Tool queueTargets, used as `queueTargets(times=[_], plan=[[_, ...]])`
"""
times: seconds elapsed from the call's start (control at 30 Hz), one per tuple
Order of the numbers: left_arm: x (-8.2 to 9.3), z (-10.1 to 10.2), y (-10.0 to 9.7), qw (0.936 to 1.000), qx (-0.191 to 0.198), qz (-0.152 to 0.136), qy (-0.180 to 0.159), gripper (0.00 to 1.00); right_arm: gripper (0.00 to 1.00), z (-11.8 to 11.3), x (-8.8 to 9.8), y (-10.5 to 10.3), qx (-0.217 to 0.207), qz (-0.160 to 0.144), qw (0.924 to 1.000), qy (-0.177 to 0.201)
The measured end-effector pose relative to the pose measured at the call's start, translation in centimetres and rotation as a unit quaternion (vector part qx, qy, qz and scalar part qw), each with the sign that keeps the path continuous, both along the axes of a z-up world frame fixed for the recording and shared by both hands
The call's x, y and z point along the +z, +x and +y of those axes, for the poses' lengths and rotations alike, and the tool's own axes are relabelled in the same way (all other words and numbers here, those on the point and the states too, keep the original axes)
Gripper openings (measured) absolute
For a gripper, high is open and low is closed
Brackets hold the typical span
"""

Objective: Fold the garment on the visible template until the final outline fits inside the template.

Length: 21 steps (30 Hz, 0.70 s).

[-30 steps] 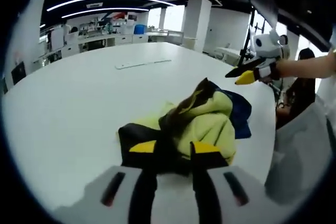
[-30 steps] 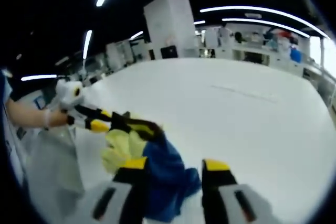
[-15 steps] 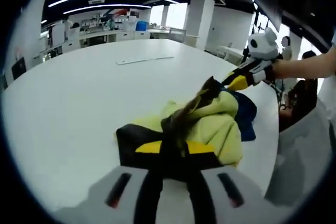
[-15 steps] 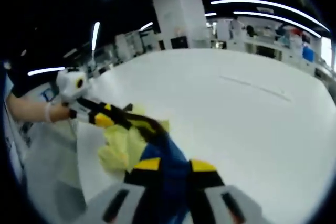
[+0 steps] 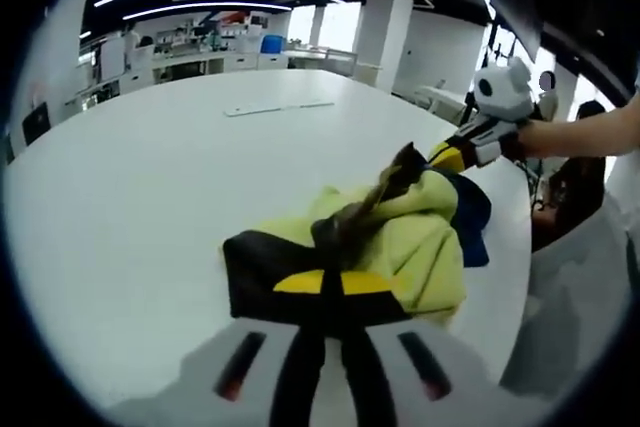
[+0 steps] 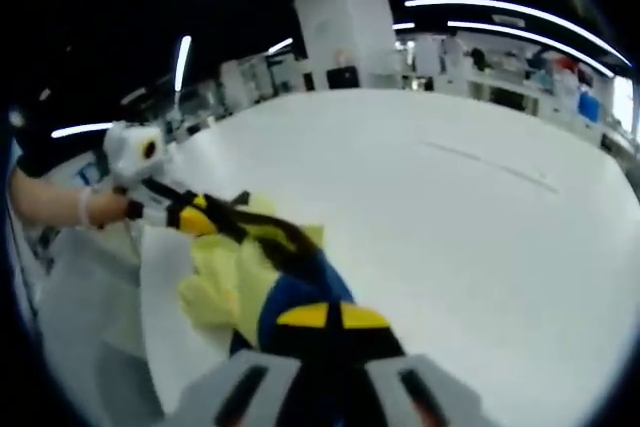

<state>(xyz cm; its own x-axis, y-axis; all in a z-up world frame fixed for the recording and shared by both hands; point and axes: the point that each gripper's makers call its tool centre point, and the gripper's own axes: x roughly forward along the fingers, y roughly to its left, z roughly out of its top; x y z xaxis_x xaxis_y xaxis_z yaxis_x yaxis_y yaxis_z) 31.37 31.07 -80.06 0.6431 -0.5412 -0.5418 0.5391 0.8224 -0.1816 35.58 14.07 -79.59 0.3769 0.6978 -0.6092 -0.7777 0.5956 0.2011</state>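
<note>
- The garment, a crumpled heap of yellow, black and blue cloth, lies on the white worktop near its edge, and both tools grip it.
- In the left gripper view, the left tool has its yellow-tipped jaws drawn together, pinching a black part of the cloth at the near side of the heap.
- Just beyond that pinch the yellow fabric bunches up into a dark ridge, with a blue patch at the far right of the pile.
- At the far side of the heap the right tool meets the blue cloth, held by a hand coming in from the right.
- In the right gripper view, the right tool has its jaws pressed together on the blue part of the garment.
- Past it, the yellow folds spread to the left, and the left tool grips the black edge there, held by a hand.
- Farther off, a thin pale strip lies flat on the worktop, well apart from the garment.
- Behind the worktop stand white pillars and long ceiling lights.
</note>
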Motion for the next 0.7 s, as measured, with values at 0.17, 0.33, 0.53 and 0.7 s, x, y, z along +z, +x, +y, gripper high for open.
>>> queueTargets(times=[0.17,0.33,0.53,0.7], plan=[[1.2,0.1,-0.1,0.9999,-0.015,-0.005,0.006,0.00,0.00,-1.0,1.9,-0.2,-0.012,-0.010,0.9997,0.018],[3.0,0.1,0.4,0.9995,-0.025,-0.013,0.010,0.00,0.00,-2.0,3.1,-0.3,-0.019,-0.019,0.9992,0.029],[5.8,-0.3,1.1,0.9994,-0.024,-0.024,-0.005,0.00,0.00,-2.7,4.3,-0.9,-0.021,-0.031,0.9987,0.034],[7.7,0.0,1.9,0.9992,-0.010,-0.034,-0.019,0.00,0.00,-2.9,5.0,-1.3,-0.020,-0.033,0.9982,0.046]])
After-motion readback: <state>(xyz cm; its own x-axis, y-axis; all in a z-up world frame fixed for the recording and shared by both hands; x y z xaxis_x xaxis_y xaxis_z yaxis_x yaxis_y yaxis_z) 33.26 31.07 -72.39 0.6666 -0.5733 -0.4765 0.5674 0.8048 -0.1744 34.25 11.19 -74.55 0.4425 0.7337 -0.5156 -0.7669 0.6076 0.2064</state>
